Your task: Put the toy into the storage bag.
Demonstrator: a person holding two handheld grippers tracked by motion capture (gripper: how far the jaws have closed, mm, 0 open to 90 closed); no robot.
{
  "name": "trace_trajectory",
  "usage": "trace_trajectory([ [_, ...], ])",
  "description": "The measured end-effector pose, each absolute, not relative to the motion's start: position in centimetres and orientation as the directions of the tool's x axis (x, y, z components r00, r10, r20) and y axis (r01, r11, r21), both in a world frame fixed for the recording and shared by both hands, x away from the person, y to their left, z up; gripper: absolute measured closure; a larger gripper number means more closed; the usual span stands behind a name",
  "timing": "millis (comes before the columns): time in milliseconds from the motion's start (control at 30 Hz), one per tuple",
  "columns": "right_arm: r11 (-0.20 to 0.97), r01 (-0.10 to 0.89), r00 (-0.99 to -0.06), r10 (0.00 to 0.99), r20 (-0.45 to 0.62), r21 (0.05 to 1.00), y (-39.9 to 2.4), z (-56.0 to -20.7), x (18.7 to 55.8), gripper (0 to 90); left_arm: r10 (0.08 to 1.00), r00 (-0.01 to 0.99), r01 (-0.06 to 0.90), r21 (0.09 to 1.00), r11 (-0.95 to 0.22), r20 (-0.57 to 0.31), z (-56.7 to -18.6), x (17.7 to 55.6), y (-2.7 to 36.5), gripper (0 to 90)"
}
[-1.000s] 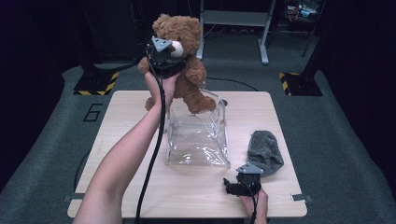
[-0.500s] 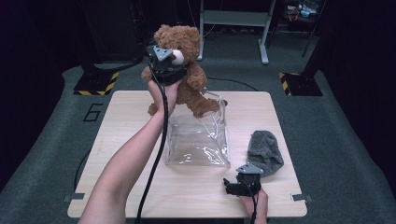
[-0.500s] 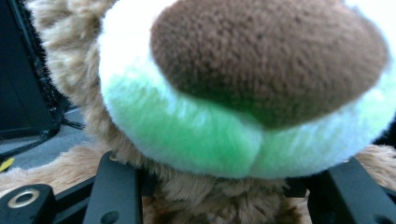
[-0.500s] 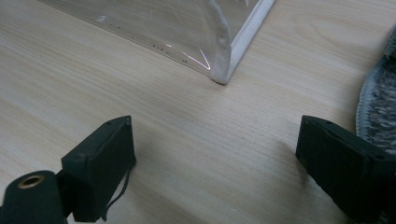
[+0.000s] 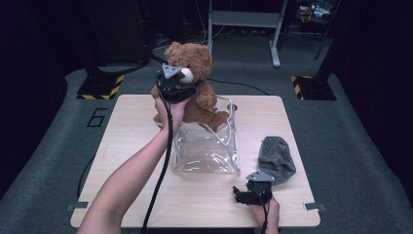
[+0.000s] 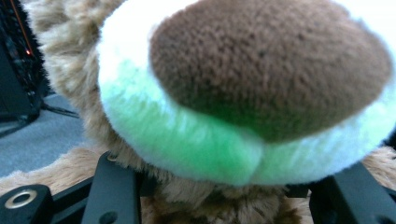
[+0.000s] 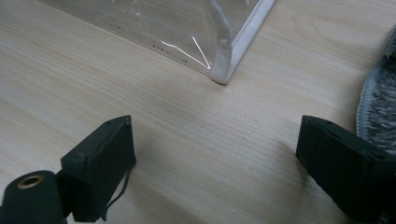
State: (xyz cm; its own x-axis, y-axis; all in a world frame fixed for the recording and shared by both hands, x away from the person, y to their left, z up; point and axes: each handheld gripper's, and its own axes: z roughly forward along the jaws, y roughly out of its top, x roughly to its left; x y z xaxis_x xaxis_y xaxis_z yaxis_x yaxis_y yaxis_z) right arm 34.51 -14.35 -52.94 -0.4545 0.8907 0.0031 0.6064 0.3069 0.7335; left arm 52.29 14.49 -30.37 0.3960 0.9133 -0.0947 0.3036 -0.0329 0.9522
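Clamped in the left gripper (image 5: 178,87), a teddy bear (image 5: 195,83) hangs over the clear bag (image 5: 207,146), not yet inside, while the right gripper (image 5: 251,192) waits, jaws apart.

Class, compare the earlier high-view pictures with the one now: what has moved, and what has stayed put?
The left gripper, shut on the teddy bear, has come down, lowering the bear toward the open top of the clear bag; its legs now reach the bag's mouth. Nothing was let go. The right gripper, open on the table, the bag and the grey cloth stayed as they were.
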Motion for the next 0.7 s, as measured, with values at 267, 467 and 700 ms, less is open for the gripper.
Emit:
trace_trajectory([
  [267, 0.302, 0.611, -0.454, 0.891, 0.011, 0.732, -14.3, -52.9, 34.5, 10.8, 0.909, 0.407, 0.322, 0.946, -0.048, -0.093, -31.1, 52.1, 14.0, 44.8],
  [467, 0.303, 0.610, -0.454, 0.891, 0.010, 0.732, -14.3, -52.9, 34.5, 10.8, 0.899, 0.415, 0.374, 0.927, -0.033, -0.135, -31.9, 52.7, 13.8, 44.6],
  [700, 0.308, 0.611, -0.455, 0.890, 0.005, 0.730, -14.3, -52.9, 34.5, 10.8, 0.883, 0.455, 0.460, 0.879, -0.124, -0.113, -34.0, 52.7, 12.4, 41.5],
])
